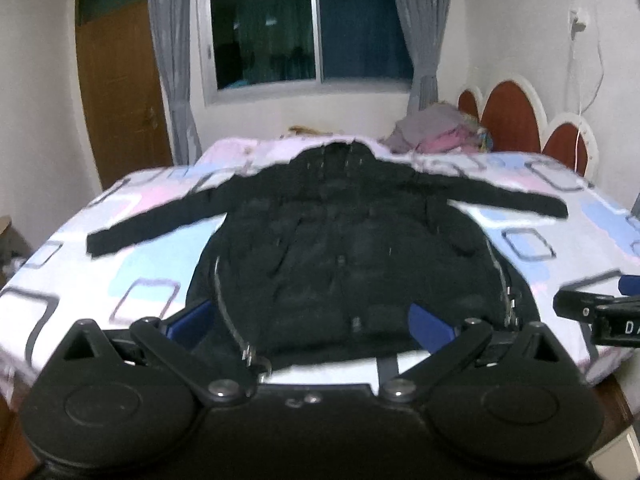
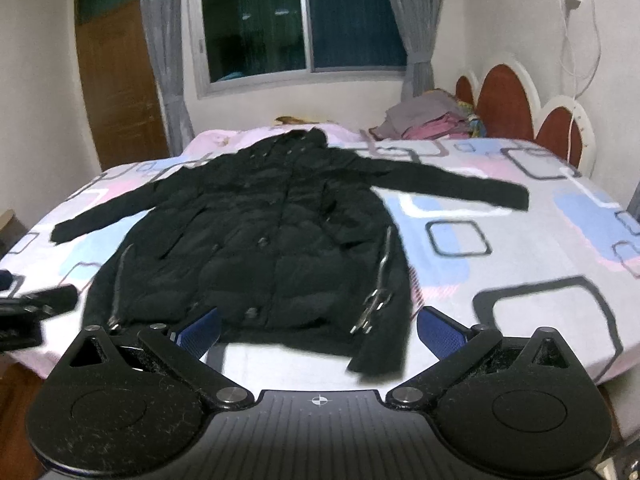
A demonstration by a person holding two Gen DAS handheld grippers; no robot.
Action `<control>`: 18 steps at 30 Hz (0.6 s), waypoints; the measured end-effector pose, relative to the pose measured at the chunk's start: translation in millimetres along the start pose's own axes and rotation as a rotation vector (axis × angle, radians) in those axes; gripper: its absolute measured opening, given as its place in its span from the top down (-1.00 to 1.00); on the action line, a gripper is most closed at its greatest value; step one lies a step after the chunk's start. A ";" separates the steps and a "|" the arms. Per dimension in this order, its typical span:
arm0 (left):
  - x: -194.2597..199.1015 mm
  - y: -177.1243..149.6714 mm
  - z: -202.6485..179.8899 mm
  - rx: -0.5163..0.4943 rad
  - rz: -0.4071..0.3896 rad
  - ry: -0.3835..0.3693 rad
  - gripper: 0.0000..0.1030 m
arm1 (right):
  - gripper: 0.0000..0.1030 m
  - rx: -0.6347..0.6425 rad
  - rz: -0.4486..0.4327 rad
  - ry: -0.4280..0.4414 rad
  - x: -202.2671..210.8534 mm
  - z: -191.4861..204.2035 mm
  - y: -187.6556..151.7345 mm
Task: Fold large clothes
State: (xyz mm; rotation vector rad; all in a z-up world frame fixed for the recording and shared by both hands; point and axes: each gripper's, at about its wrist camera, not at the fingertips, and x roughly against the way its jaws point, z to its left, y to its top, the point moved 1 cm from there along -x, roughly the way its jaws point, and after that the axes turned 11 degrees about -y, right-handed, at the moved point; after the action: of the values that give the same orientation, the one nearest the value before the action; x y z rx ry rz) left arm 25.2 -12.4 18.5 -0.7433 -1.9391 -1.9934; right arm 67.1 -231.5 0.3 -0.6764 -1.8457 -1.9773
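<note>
A large black puffer jacket (image 1: 332, 240) lies flat on the bed, hood far, hem near, both sleeves spread sideways; it also shows in the right wrist view (image 2: 264, 232). My left gripper (image 1: 310, 322) is open with blue pads, hovering above the hem's middle and holding nothing. My right gripper (image 2: 318, 330) is open and empty, above the hem's right corner. The right gripper shows at the left wrist view's right edge (image 1: 592, 312); the left gripper shows at the right wrist view's left edge (image 2: 28, 308).
The bed has a pink, blue and white patterned sheet (image 2: 500, 248). A pile of folded clothes (image 2: 428, 120) sits at the far right by the red headboard (image 2: 504, 104). A window (image 2: 296, 24), curtains and a wooden door (image 2: 116, 84) stand behind.
</note>
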 end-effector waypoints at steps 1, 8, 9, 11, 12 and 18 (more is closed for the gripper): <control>-5.5 5.3 0.6 0.001 -0.006 0.001 -1.00 | -1.00 -0.012 -0.008 -0.007 -5.6 -3.7 6.0; -64.7 45.1 -1.4 -0.061 -0.061 -0.028 -1.00 | -1.00 -0.084 -0.048 -0.031 -62.3 -31.4 51.7; -78.8 51.8 -1.6 -0.063 -0.044 -0.044 -1.00 | -1.00 -0.103 -0.046 -0.031 -73.7 -35.3 58.8; -104.5 63.8 0.8 -0.044 -0.021 -0.080 -1.00 | -1.00 -0.146 -0.042 -0.030 -96.3 -44.8 71.7; -118.0 69.7 2.4 -0.039 -0.016 -0.093 -1.00 | -1.00 -0.171 -0.036 -0.032 -108.8 -50.3 78.6; -203.6 110.9 9.9 -0.026 0.018 -0.149 -1.00 | -0.99 -0.336 -0.020 -0.089 -192.4 -96.1 124.5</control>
State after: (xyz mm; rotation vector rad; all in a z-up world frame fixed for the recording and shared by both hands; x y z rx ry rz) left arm 254.7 -43.8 5.2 -0.9373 -1.9830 -2.0081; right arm 284.9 -350.7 -8.7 -0.8555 -1.5847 -2.3326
